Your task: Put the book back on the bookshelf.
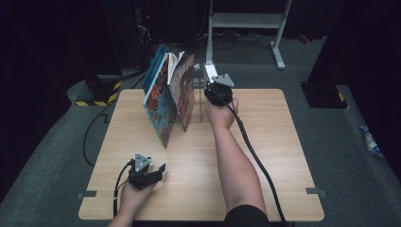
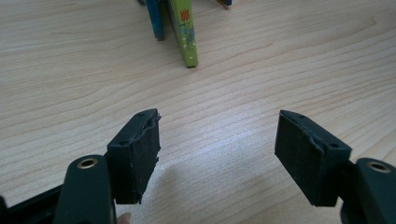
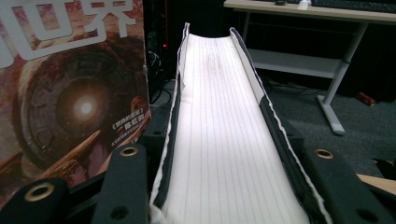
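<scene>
In the upper middle of the high view the right gripper (image 1: 213,81) has its fingers closed on the page edges of a thick book (image 3: 224,140), probably to steady it beside the leaning books (image 1: 163,99), while the left gripper (image 1: 158,171) rests with fingers open and empty on the tabletop (image 1: 274,156).

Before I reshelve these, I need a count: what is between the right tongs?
One book, fore-edge of white pages facing the camera, dark covers against the right tongs. A red-brown book stands beside it. The held book's title and spine are hidden.
</scene>
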`<state>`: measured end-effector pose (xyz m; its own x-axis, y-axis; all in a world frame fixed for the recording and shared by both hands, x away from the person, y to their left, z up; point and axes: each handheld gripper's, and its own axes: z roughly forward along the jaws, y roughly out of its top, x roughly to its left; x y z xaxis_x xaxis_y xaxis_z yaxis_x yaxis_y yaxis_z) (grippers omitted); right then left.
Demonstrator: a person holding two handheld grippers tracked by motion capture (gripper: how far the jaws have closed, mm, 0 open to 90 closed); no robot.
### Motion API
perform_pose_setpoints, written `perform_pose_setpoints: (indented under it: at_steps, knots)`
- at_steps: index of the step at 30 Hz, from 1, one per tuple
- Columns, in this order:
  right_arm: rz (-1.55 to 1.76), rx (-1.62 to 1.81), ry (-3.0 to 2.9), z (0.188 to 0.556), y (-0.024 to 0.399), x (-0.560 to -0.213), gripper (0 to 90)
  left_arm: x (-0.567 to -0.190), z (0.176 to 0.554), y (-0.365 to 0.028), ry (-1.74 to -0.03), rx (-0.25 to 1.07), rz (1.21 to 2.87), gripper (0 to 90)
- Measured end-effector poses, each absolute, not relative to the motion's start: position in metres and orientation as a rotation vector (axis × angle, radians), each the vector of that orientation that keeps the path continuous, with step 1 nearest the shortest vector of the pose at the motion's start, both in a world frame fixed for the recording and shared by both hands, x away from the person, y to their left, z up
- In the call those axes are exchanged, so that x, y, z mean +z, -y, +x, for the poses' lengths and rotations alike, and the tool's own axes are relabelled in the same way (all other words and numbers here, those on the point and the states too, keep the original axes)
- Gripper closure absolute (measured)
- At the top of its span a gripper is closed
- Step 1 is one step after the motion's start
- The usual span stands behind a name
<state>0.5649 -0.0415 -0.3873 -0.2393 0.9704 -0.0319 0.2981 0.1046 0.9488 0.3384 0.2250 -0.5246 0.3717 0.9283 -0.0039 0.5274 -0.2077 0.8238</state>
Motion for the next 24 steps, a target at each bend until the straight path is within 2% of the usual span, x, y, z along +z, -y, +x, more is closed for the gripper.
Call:
perform_pose_setpoints:
  at_steps: [24]
  knots:
    - [1.302,1.142,-1.616,0.585,0.035,-0.391,53.5,-0.524,0.338,-0.226,-1.262,0.661,1.866,31.1]
